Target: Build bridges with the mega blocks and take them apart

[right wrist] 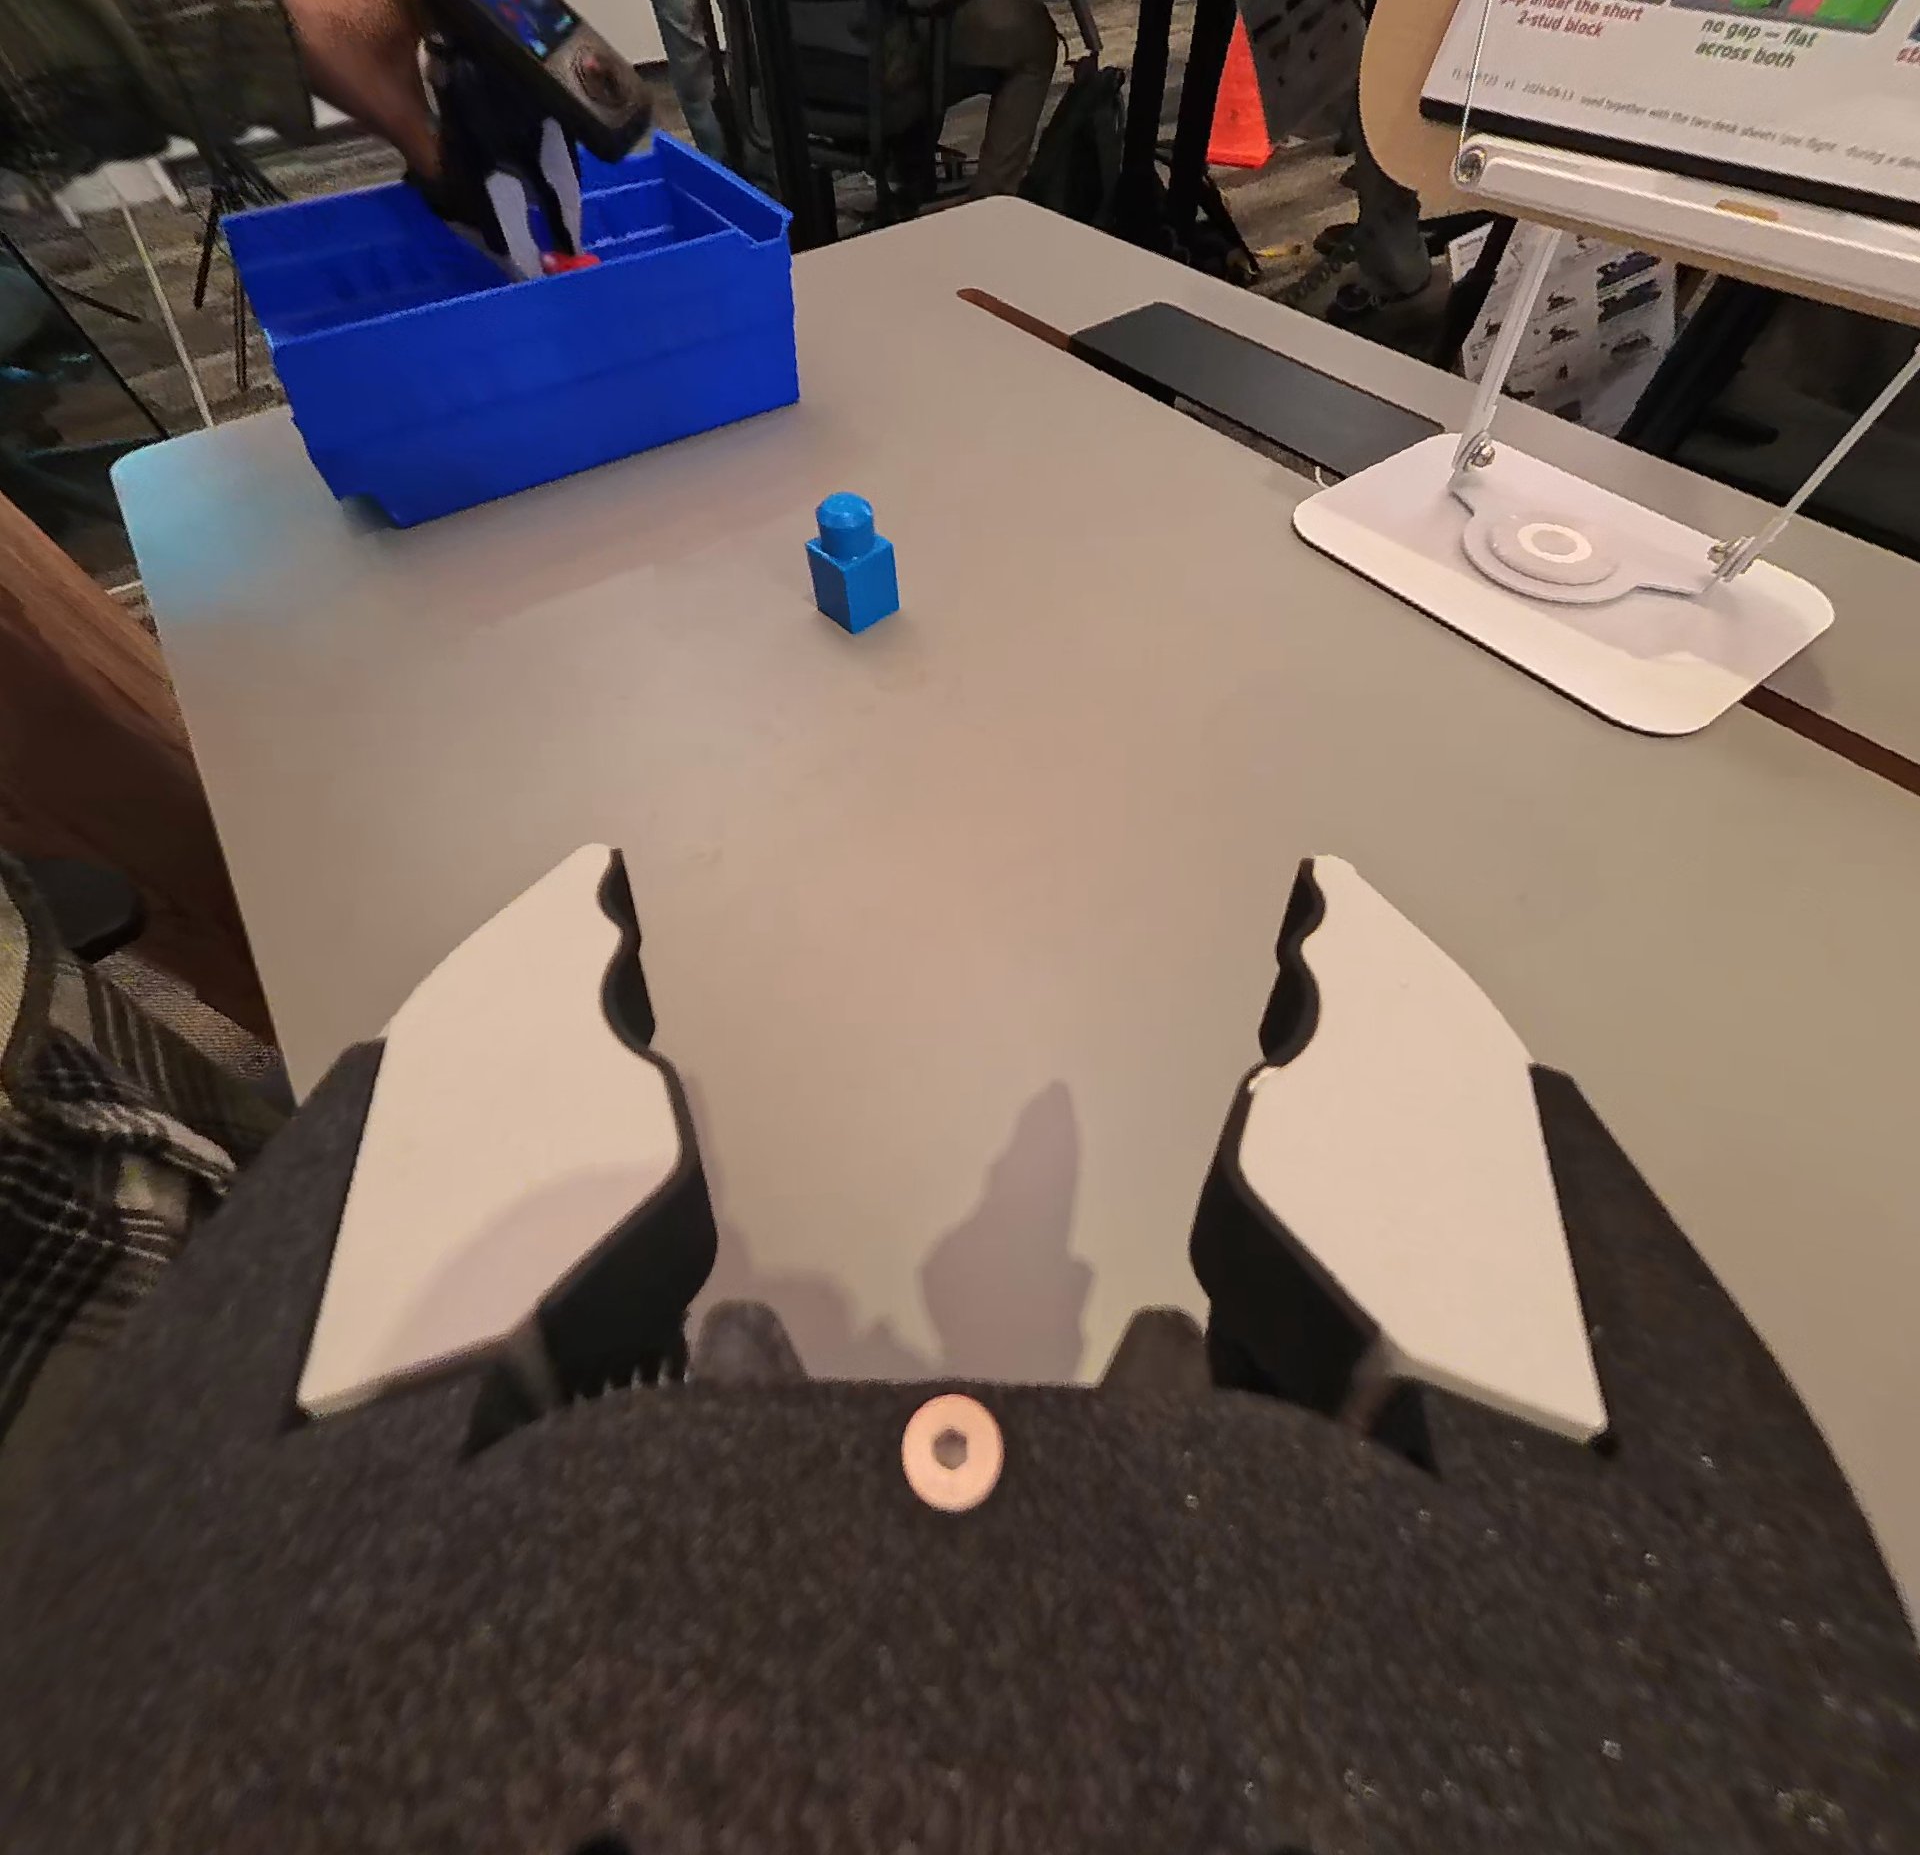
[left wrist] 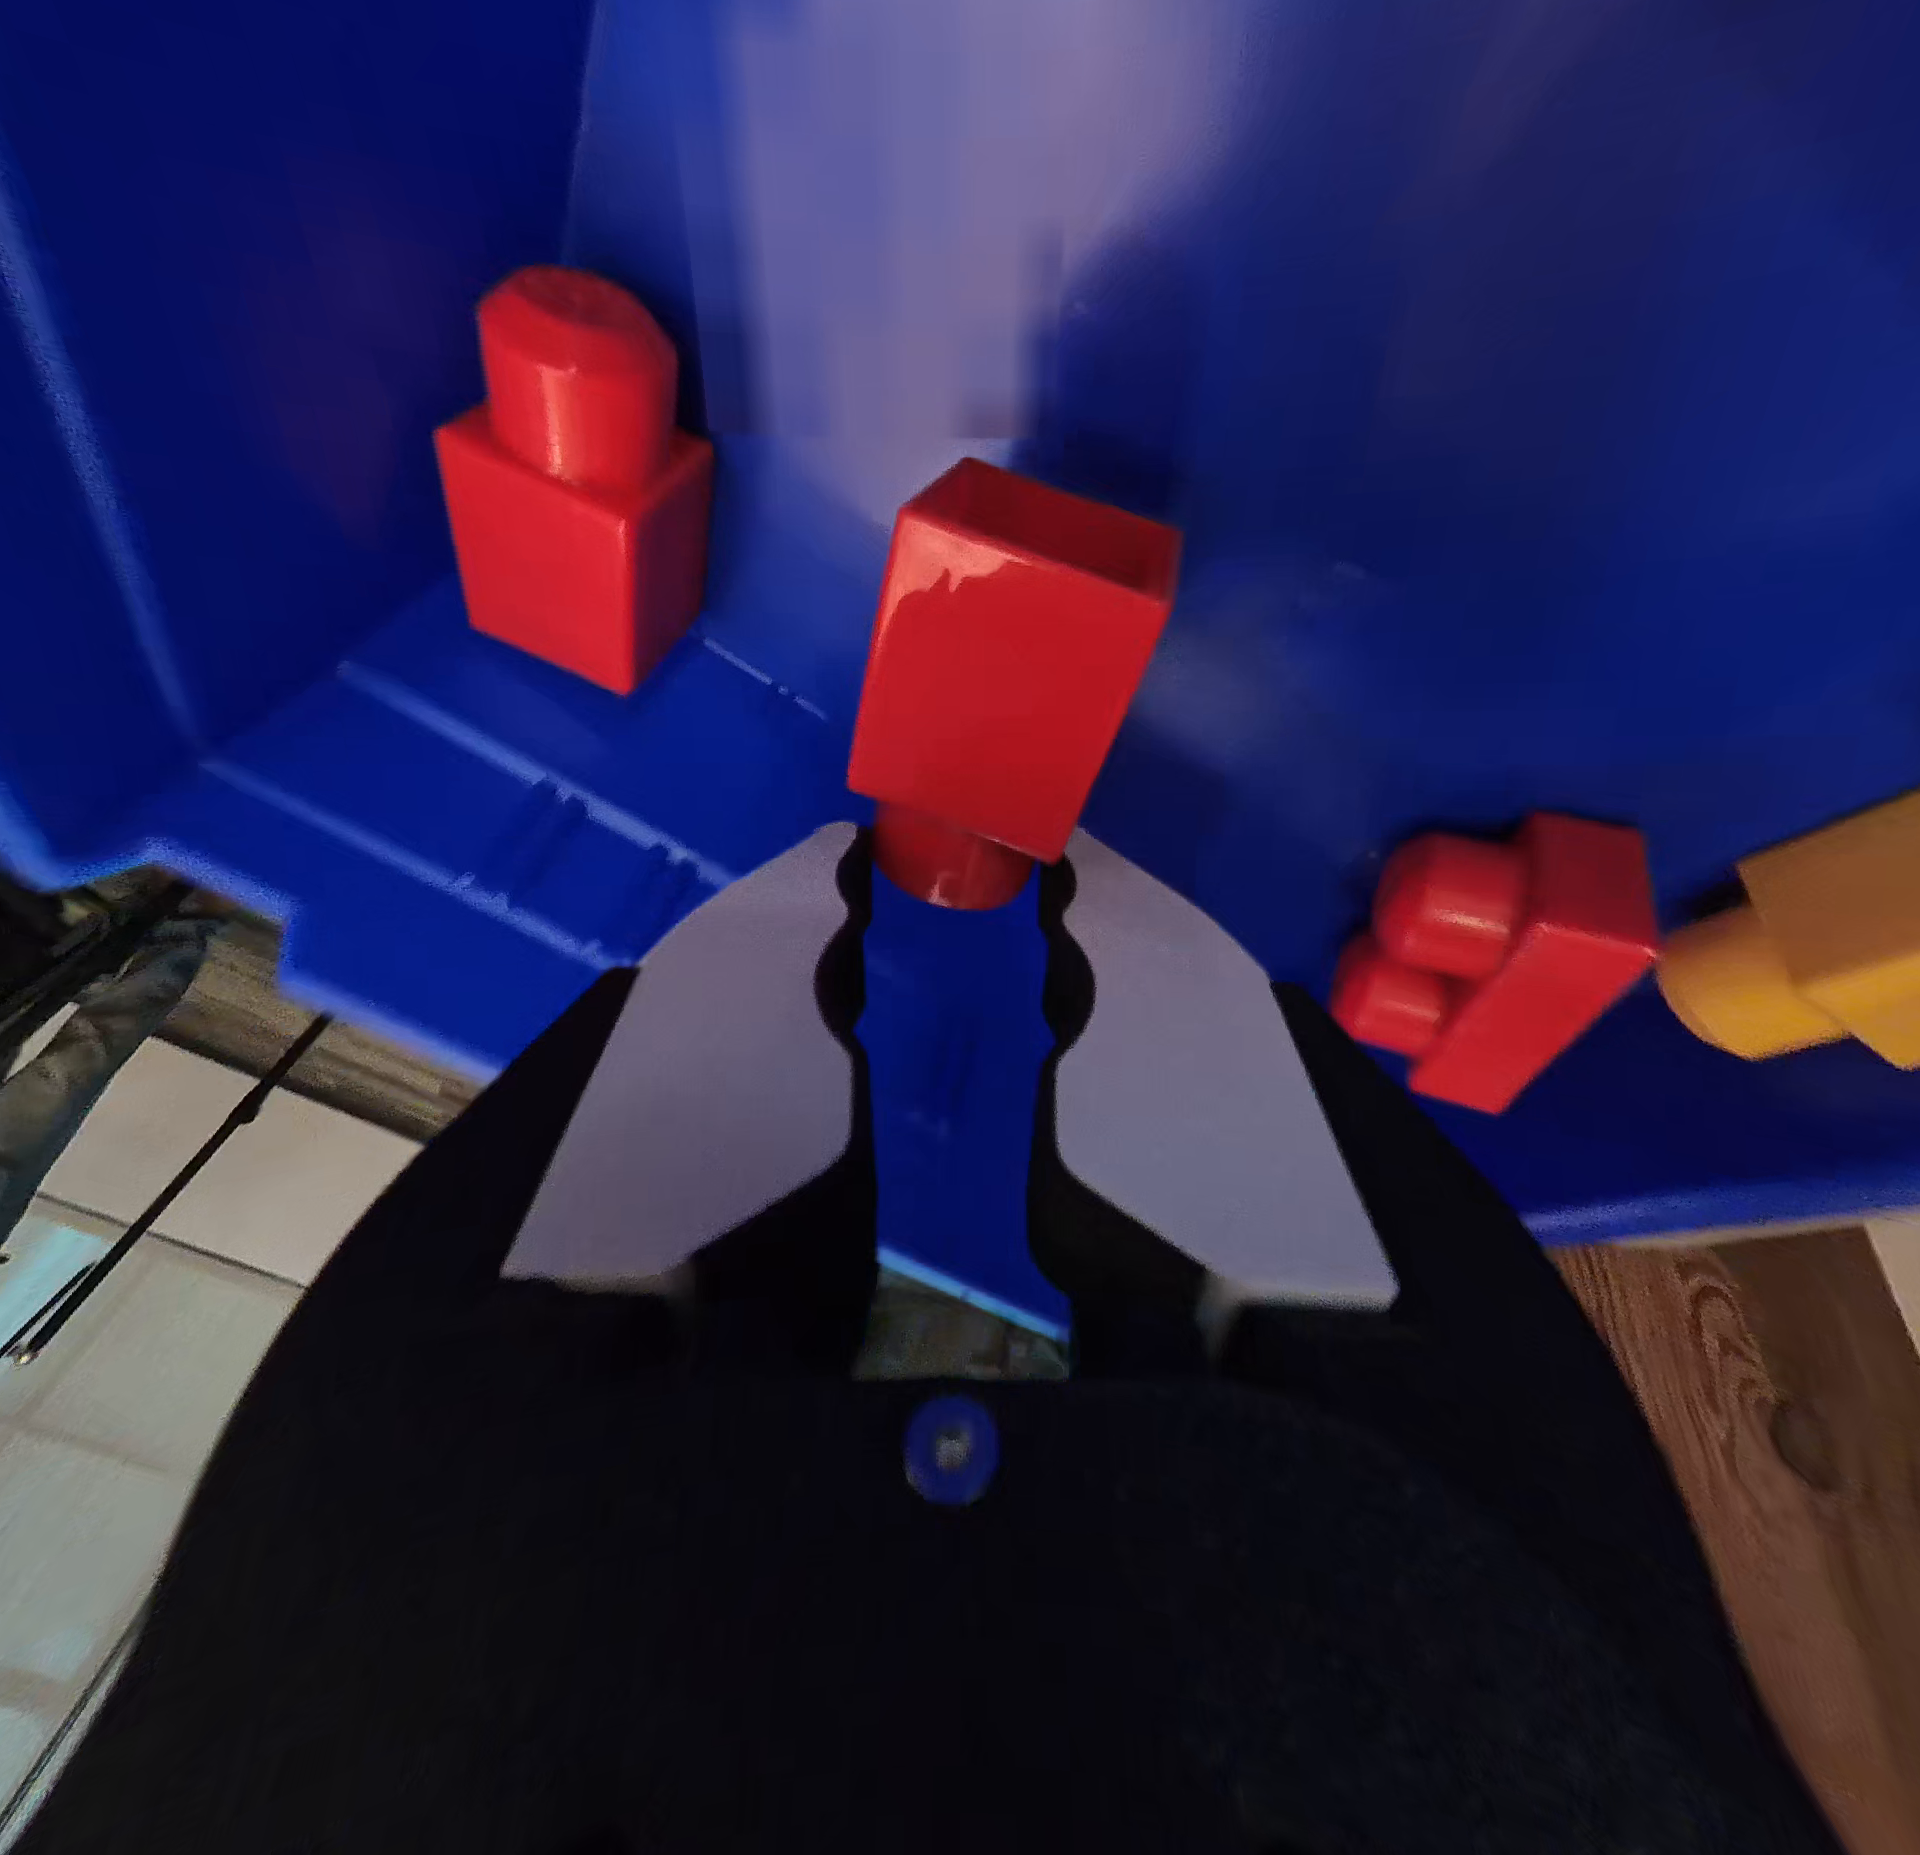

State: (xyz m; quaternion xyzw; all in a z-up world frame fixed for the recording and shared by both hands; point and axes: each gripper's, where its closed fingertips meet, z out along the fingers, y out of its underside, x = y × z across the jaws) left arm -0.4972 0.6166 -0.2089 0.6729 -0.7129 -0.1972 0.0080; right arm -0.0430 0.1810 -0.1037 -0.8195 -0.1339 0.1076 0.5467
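Note:
My left gripper is inside the blue bin and is shut on the stud of a red one-stud block, which points away from me. Another red one-stud block stands in the bin's far left corner. A red two-stud block and a yellow block lie at the right. In the right wrist view the left gripper reaches into the bin at the table's far left. My right gripper is open and empty above the grey table. A blue one-stud block stands upright ahead of it.
A white stand holding an instruction sheet sits at the right of the table, with a black strip behind it. A wooden surface borders the table's left edge. Chairs and people's legs are beyond the far edge. About 65 cm separates my left fingertips from my right.

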